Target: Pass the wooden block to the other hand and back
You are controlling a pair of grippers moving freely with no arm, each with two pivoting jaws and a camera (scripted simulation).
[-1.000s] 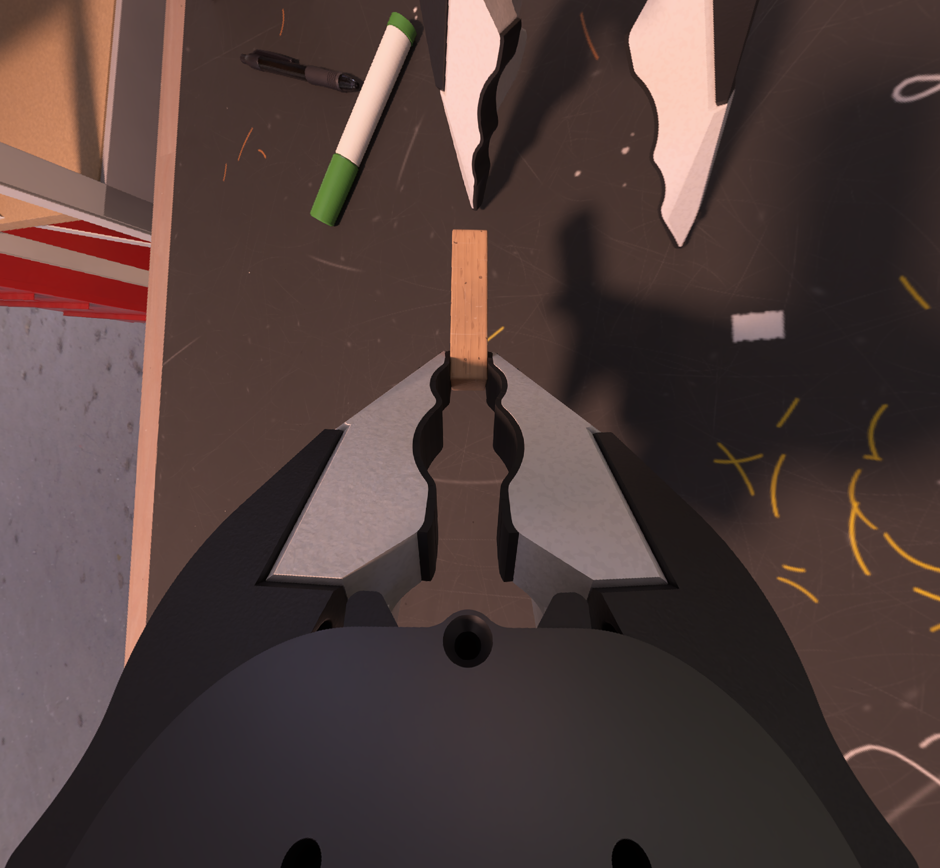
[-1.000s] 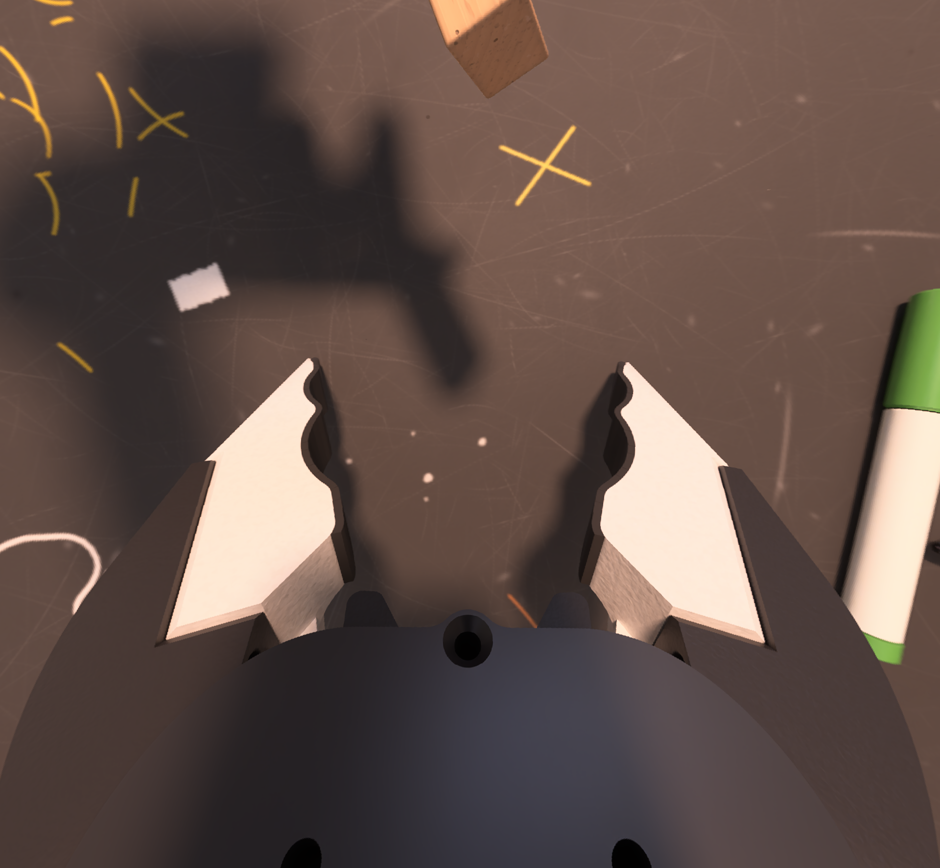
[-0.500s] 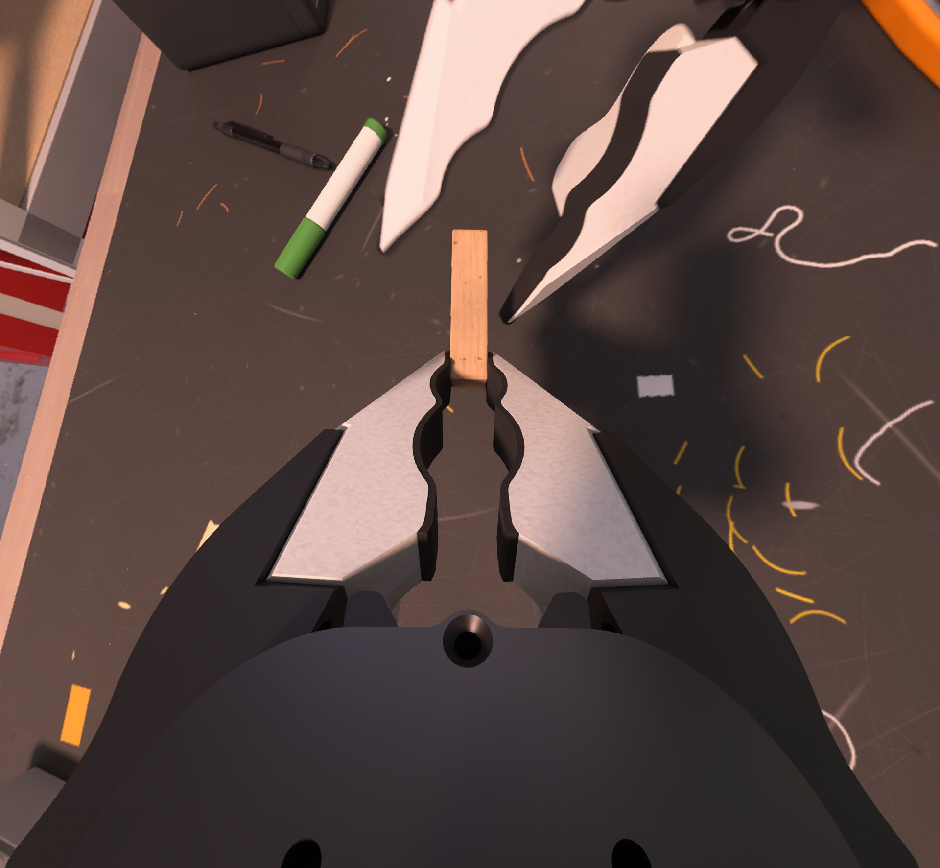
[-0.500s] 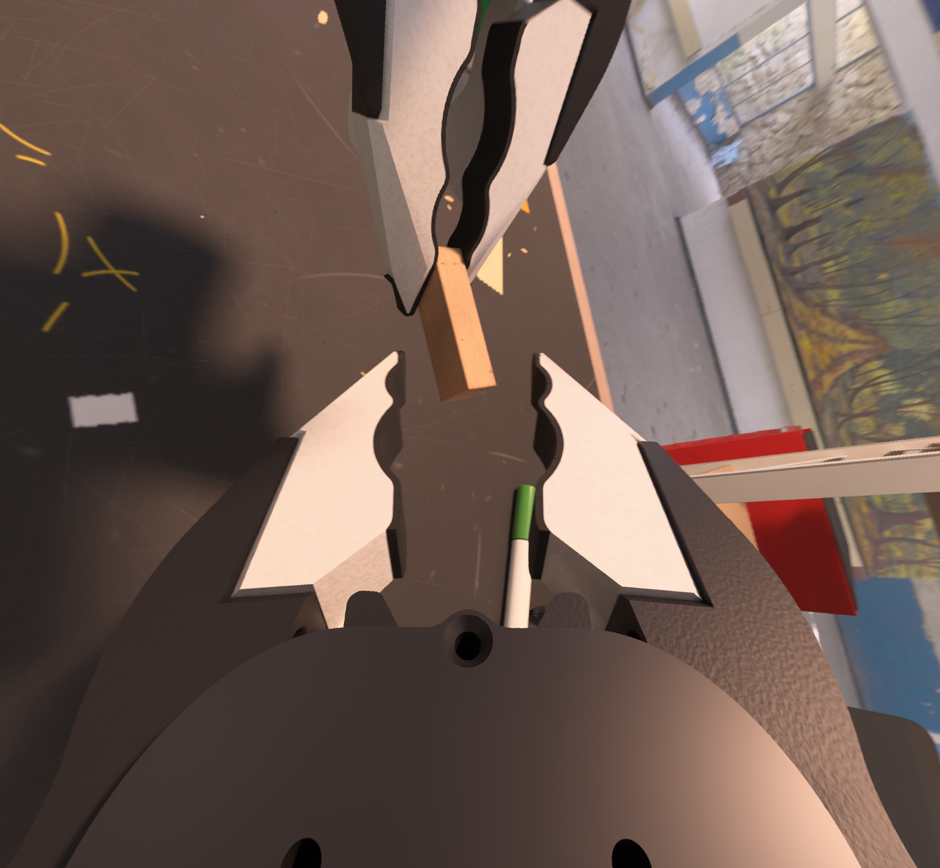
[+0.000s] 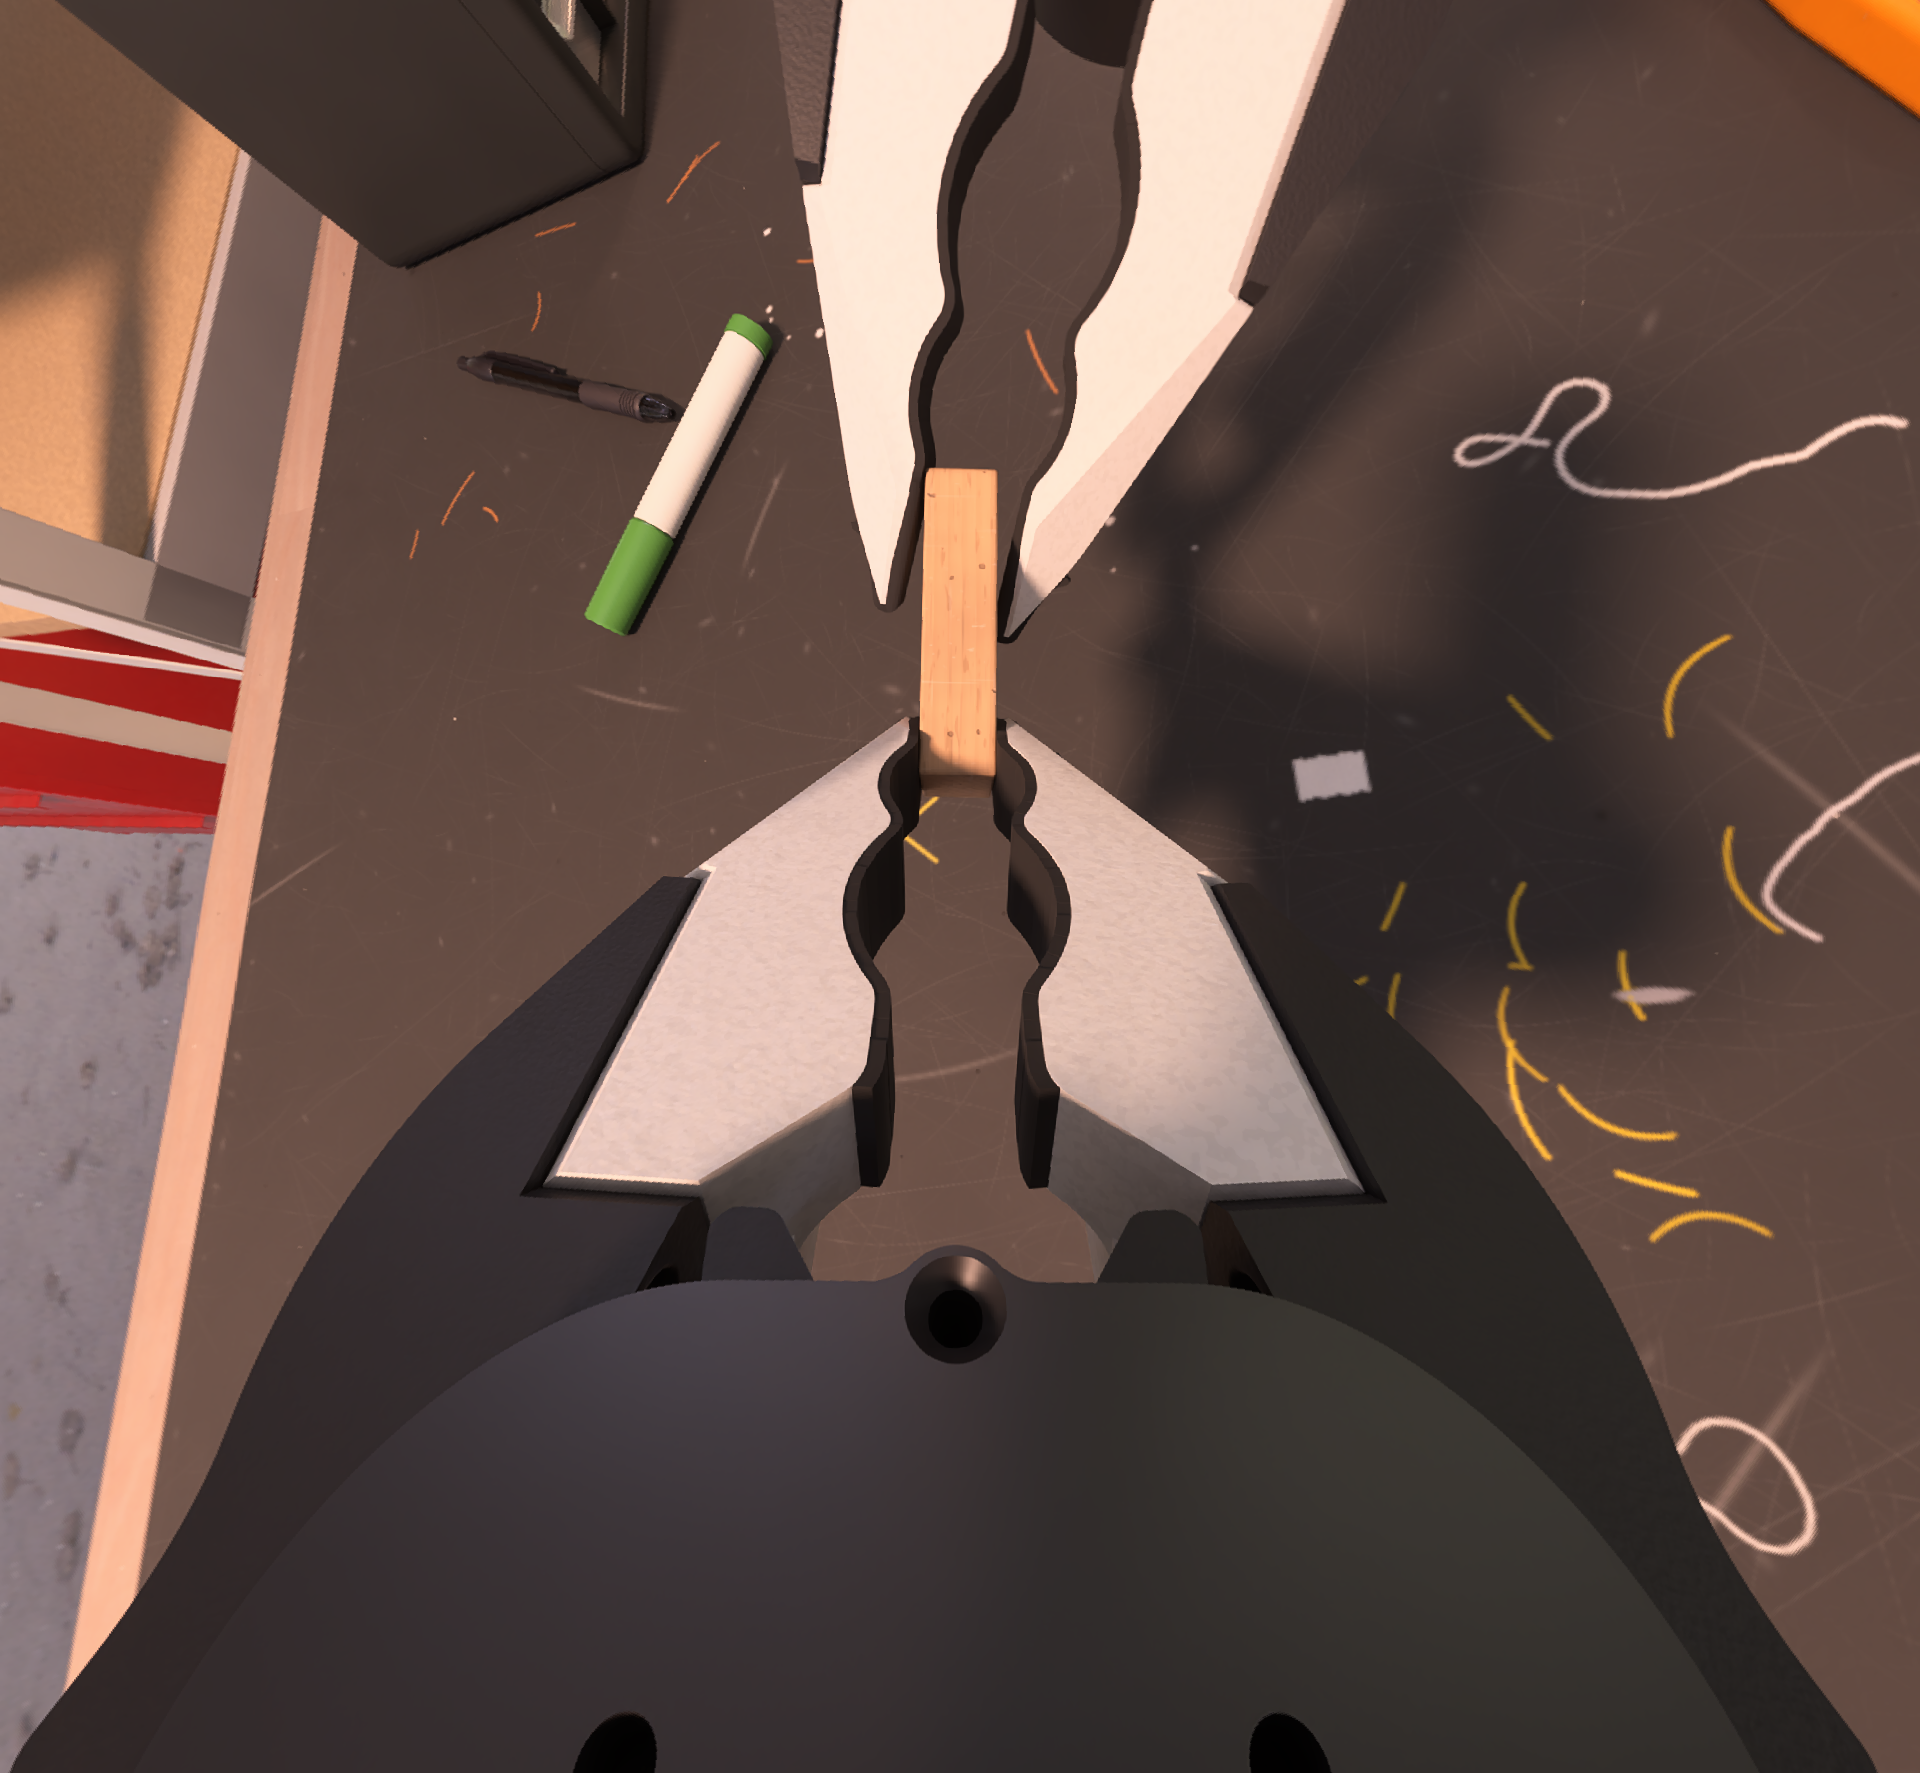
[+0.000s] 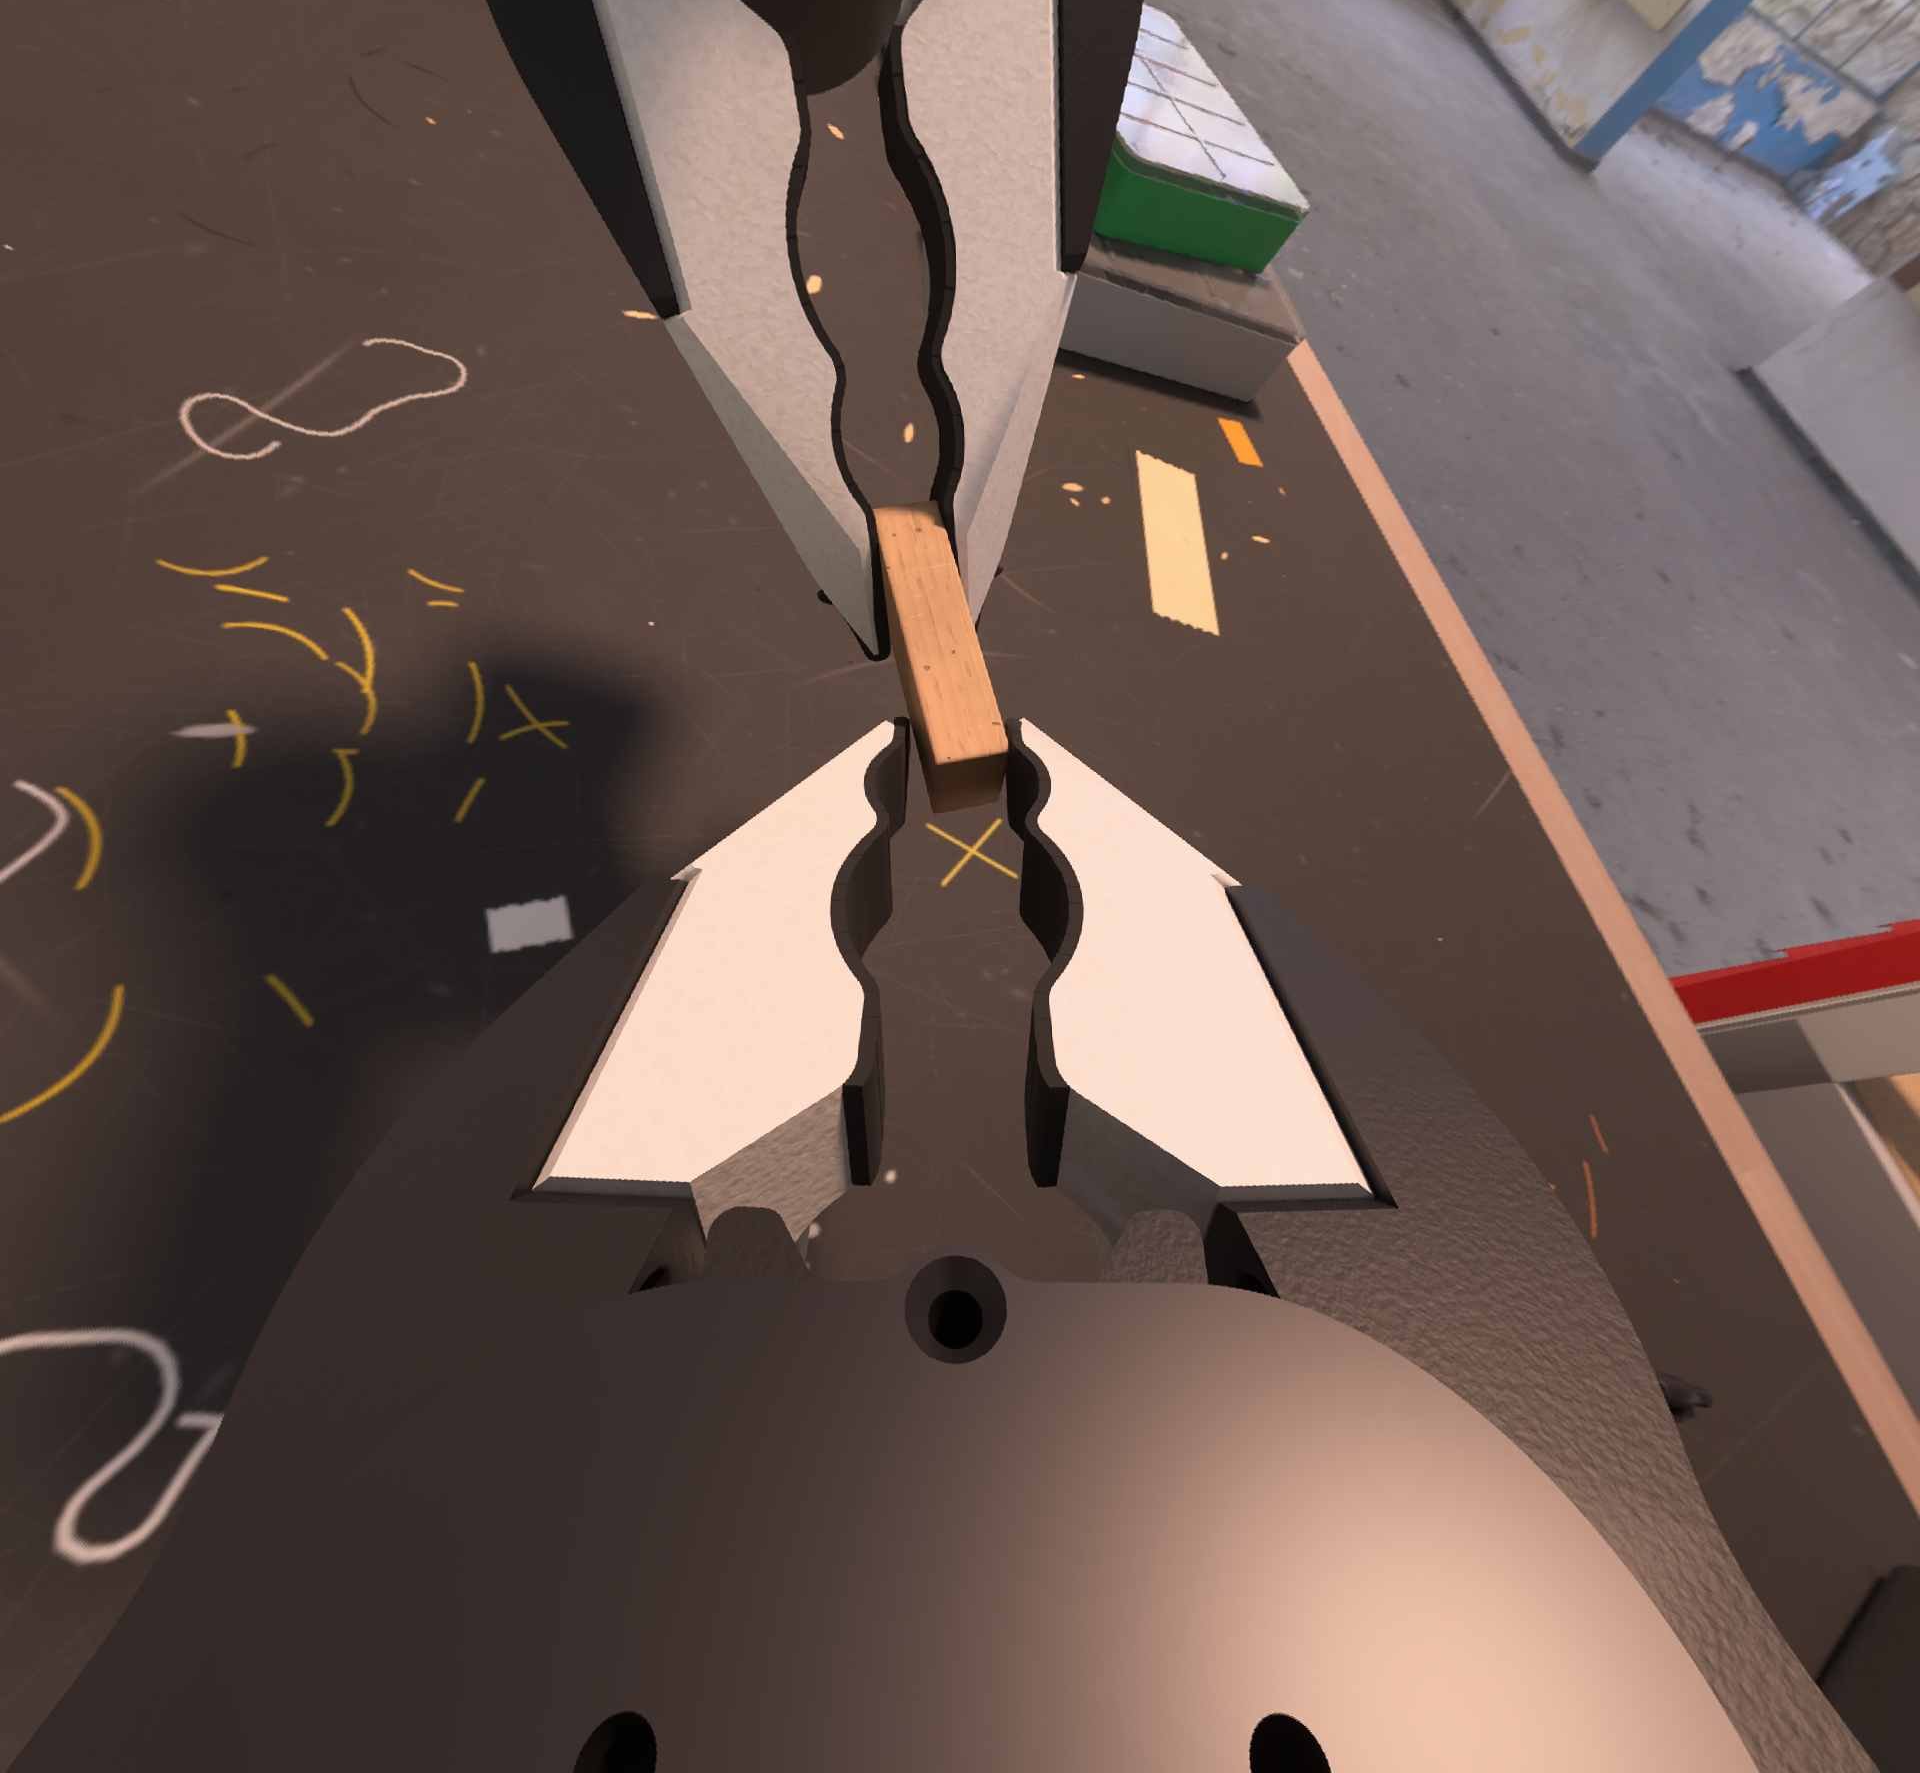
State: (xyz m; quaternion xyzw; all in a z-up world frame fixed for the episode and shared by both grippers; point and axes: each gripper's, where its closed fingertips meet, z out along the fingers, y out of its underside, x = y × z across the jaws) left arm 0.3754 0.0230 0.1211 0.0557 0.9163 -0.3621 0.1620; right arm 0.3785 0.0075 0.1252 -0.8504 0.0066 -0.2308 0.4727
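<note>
Handover step, block mid-air above the dark tabletop (image 5: 1351, 373). To do it well, my judgement: the receiving tongs should seat squarely on the free end before the giving tongs let go, release should be slow, and neither side should twist, since the block is thin and gripped only at its tips.

Left wrist view: the wooden block (image 5: 958, 622) stood lengthwise at frame centre. The left gripper (image 5: 956, 757) was clenched on its near end, tips only, with the wavy inner edges behind the tips standing apart and empty. The right gripper (image 5: 951, 596) came down from the top of the frame, its two white fingers flanking the far end of the block; they looked to be touching or just beside its sides.

Right wrist view: the right gripper (image 6: 956, 752) was narrowed about the lower end of the block (image 6: 940, 653), a thin gap visible on the left side, so whether it had full grasp I could not tell. The left gripper (image 6: 920, 611) held the upper end.

Unrelated: a green-and-white marker (image 5: 681, 476) and a black pen (image 5: 571, 388) lay on the tabletop at upper left, well apart from the block.
</note>
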